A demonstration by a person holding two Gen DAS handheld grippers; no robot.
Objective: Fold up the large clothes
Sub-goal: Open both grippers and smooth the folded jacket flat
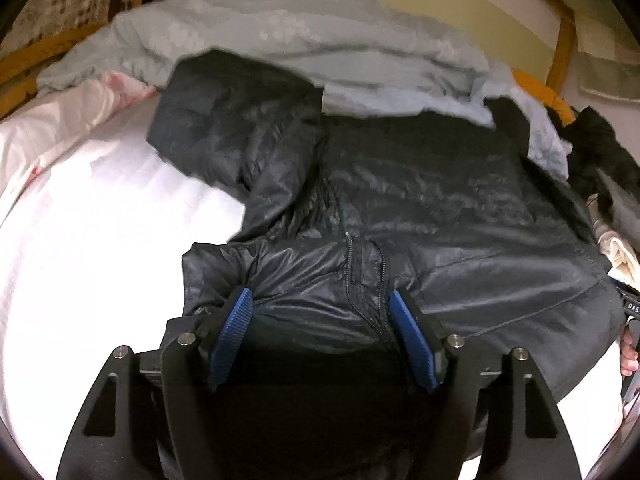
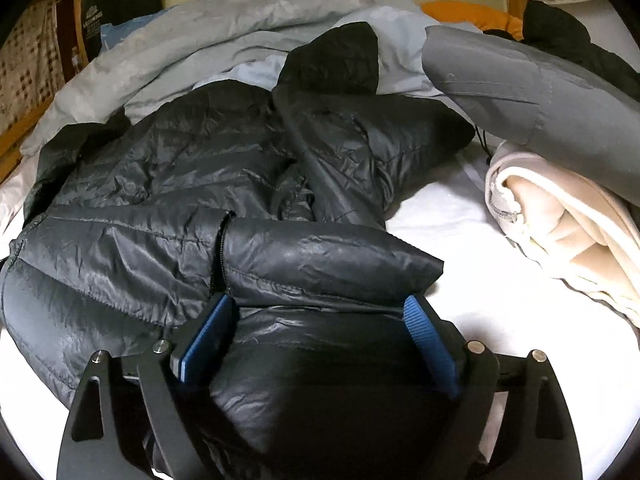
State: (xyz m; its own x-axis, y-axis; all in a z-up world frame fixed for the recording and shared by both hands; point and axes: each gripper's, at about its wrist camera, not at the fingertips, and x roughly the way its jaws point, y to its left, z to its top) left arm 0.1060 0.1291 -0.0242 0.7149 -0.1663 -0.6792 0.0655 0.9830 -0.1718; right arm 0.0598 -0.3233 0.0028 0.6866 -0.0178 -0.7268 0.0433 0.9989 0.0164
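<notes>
A black puffer jacket (image 1: 420, 200) lies spread on a white bed sheet (image 1: 100, 240); it also shows in the right wrist view (image 2: 160, 184). One sleeve (image 1: 232, 128) lies folded to the left, another sleeve (image 2: 348, 148) runs across the right side. My left gripper (image 1: 320, 300) is open, its blue pads (image 1: 236, 320) standing wide on either side of the hem near the zipper (image 1: 352, 276). My right gripper (image 2: 318, 308) is open, its pads (image 2: 428, 336) wide around the jacket's near corner. Neither closes on the fabric.
A pale blue duvet (image 1: 280, 40) is bunched behind the jacket. A grey garment (image 2: 540, 92) and a cream garment (image 2: 560, 240) lie on the right. A pink cloth (image 1: 60, 128) lies at the left. A wooden bed frame (image 1: 564, 40) runs behind.
</notes>
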